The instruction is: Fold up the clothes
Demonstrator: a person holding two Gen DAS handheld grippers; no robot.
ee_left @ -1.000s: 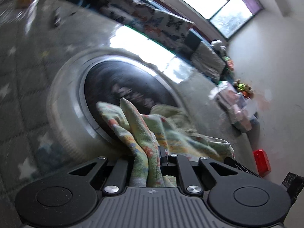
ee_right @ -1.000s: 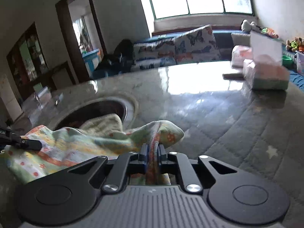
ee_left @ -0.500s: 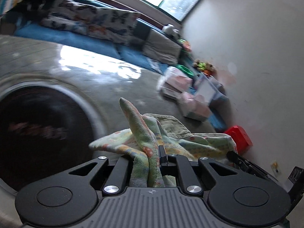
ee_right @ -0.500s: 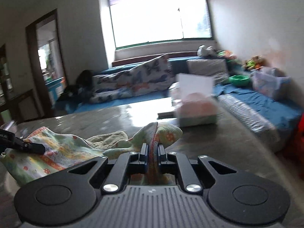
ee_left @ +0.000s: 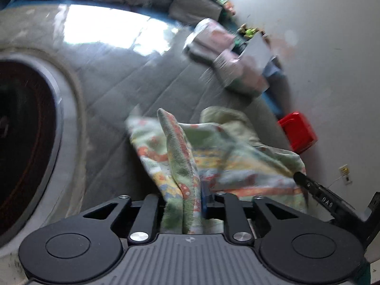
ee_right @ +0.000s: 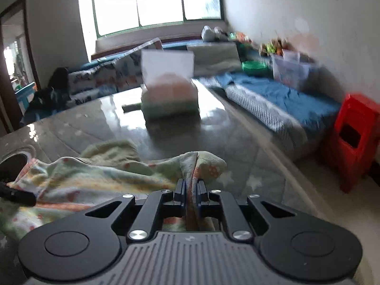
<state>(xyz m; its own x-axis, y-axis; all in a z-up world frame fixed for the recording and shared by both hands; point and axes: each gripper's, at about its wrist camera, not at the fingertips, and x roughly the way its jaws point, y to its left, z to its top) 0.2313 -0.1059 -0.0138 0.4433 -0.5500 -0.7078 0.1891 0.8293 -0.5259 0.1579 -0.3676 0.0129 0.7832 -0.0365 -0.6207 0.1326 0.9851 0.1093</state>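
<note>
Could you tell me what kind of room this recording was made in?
Most likely a home living room. A cushioned bench seat with blue covers runs under a large window, toys sit along the wall, and a tissue box stands on the glossy grey table.

Right gripper (ee_right: 191,187) pinching patterned cloth (ee_right: 99,178)

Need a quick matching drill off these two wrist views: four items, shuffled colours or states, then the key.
1. patterned cloth
2. stool
3. tissue box
4. left gripper

A. red, on the floor by the wall
B. shut on fabric
C. held at two spots, slack between
D. standing on the glossy grey table

Pairs: 1-C, 2-A, 3-D, 4-B. The right gripper is the cloth's other hold.
</note>
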